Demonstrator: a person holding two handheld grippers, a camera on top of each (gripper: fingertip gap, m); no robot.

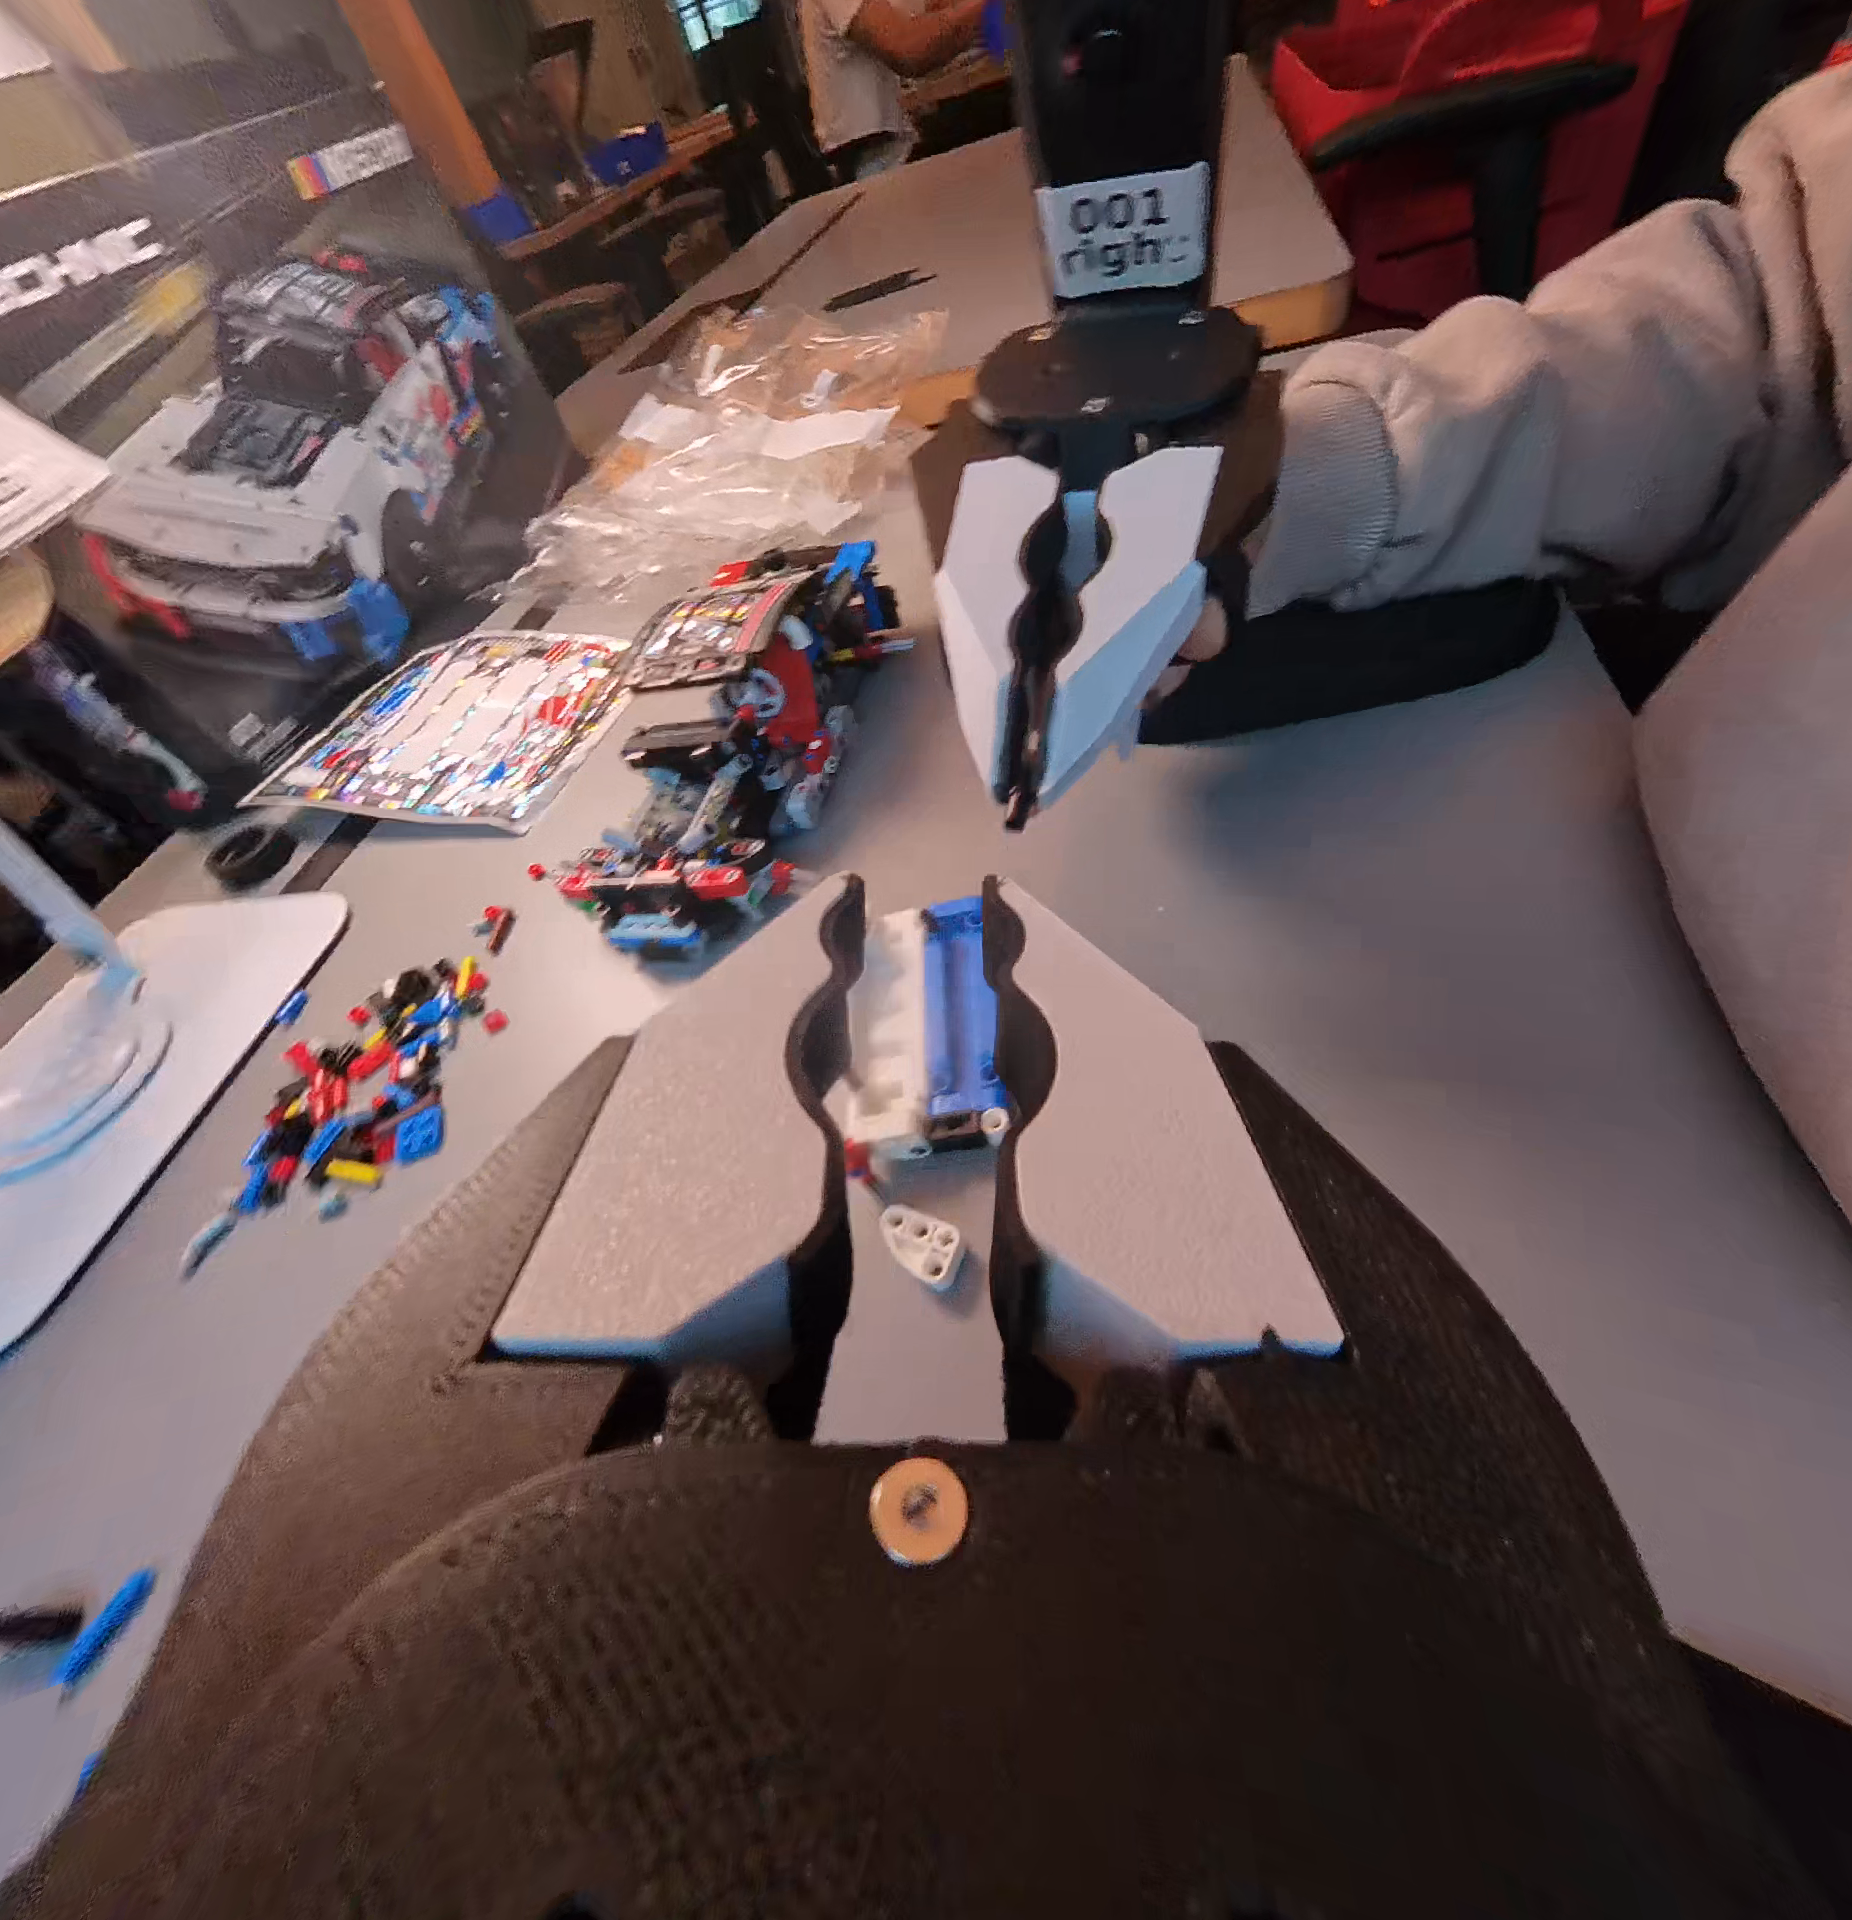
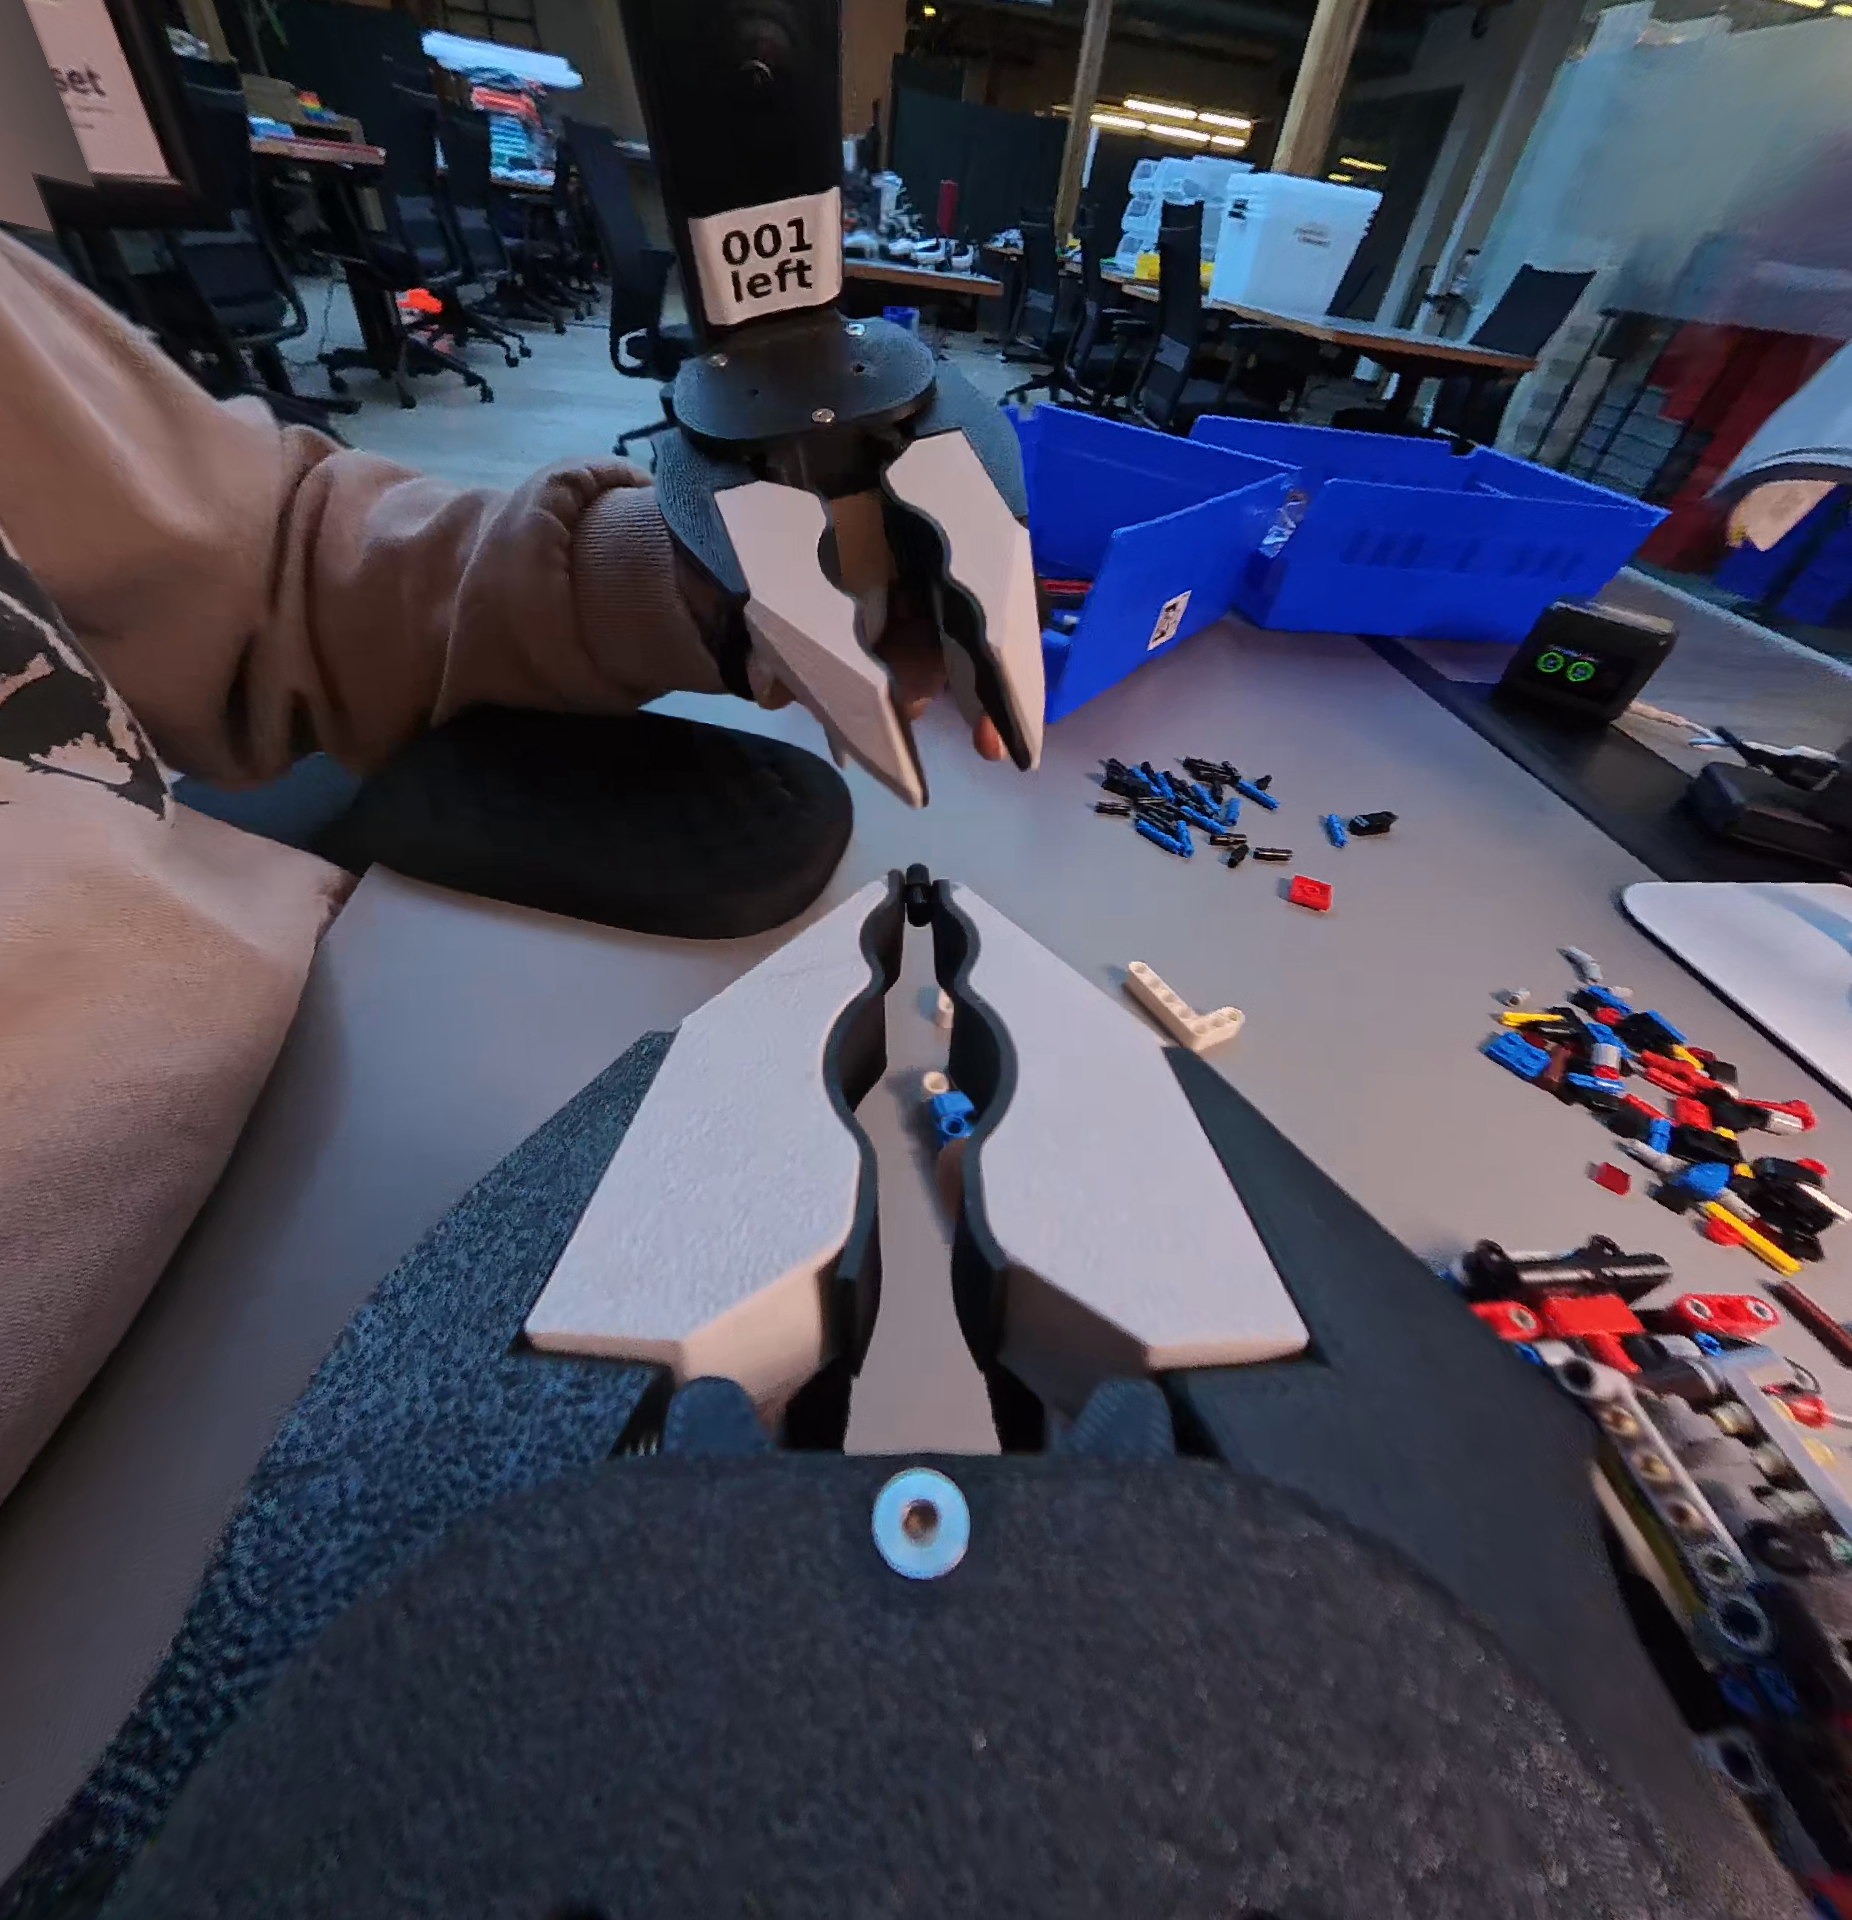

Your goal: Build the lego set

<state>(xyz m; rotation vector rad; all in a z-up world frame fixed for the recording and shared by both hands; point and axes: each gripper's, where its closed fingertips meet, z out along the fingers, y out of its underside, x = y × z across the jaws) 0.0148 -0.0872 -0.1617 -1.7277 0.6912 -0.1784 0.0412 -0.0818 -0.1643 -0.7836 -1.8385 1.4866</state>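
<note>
My right gripper [image 2: 914, 891] pinches a small black peg [image 2: 915, 896] at the tips of its matte, scalloped fingers, my left gripper [image 1: 917, 894] hangs released over a ribbed blue-and-white lego piece [image 1: 927, 1023] on the smooth grey desk [image 1: 1369, 987], beyond them a blue plastic bin [image 2: 1421, 540], contents unclear.

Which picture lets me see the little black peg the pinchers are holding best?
The right wrist view: the black peg sits close up, pinched at the tips of the right gripper. The left wrist view shows it too, but smaller and blurrier, poking out below the right gripper, which is farther away there.
</note>
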